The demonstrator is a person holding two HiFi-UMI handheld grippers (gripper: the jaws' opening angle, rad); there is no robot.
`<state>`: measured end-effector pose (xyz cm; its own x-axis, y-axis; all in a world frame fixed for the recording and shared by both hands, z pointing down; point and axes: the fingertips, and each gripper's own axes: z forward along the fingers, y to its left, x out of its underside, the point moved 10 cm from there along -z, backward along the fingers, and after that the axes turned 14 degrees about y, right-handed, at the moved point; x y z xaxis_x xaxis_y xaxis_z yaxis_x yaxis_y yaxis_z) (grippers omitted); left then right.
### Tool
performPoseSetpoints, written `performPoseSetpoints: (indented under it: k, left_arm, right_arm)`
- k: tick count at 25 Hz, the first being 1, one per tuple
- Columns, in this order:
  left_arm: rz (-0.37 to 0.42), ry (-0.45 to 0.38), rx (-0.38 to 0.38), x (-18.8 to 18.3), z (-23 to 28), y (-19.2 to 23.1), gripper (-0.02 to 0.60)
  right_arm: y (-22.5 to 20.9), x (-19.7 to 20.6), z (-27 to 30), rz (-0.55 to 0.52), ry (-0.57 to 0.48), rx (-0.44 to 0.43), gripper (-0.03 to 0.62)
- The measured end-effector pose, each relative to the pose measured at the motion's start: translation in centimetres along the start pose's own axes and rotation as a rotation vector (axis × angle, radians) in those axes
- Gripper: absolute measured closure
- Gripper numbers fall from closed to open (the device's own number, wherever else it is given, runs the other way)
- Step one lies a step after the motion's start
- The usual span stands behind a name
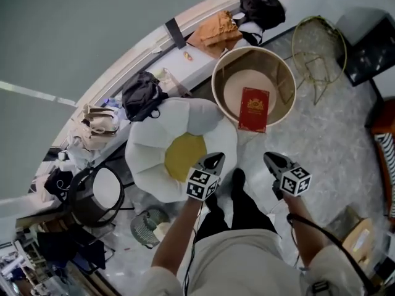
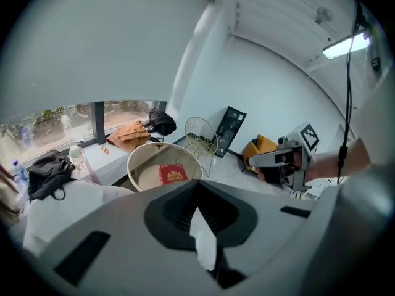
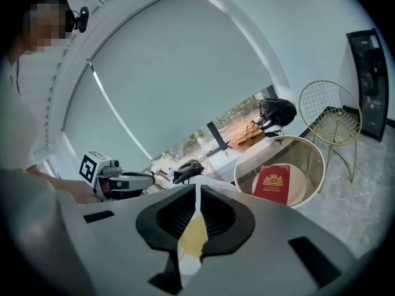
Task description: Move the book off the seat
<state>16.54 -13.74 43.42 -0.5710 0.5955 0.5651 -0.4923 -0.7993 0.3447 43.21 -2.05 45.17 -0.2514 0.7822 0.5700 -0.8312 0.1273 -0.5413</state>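
A red book [image 1: 253, 108] with a gold crest lies inside the round cream tub seat [image 1: 222, 73], its near edge against the seat's front rim. Both grippers hang in the air short of the seat, over the floor. My left gripper [image 1: 217, 159] is shut and empty, above the edge of a white flower-shaped cushion [image 1: 154, 147]. My right gripper [image 1: 269, 158] is shut too, with nothing in it. The left gripper view has the book [image 2: 173, 174] ahead beyond the shut left gripper [image 2: 197, 187]. In the right gripper view the book [image 3: 272, 183] lies to the right of the shut right gripper [image 3: 197, 190].
A yellow wire chair [image 1: 318, 45] stands right of the seat, with a black panel [image 1: 370, 48] beyond it. Along the window ledge lie a black bag [image 1: 141, 94], an orange cloth [image 1: 216, 29] and another dark bag [image 1: 262, 5]. The person's dark shoes [image 1: 237, 180] stand between the grippers.
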Motion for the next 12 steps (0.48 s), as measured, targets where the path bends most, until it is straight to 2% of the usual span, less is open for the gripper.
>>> performPoseSetpoints:
  k: [7,12]
  left_arm:
    - [0.023,-0.050,0.036,4.9,-8.8,-1.7,0.580]
    - [0.043,-0.075,0.063,7.0,-13.9,-2.4,0.580]
  right_arm:
    - [8.4,3.3,-3.0,0.009,-0.040,0.092,0.543]
    - [13.8,5.7,-5.2,-0.003,-0.080,0.130,0.543]
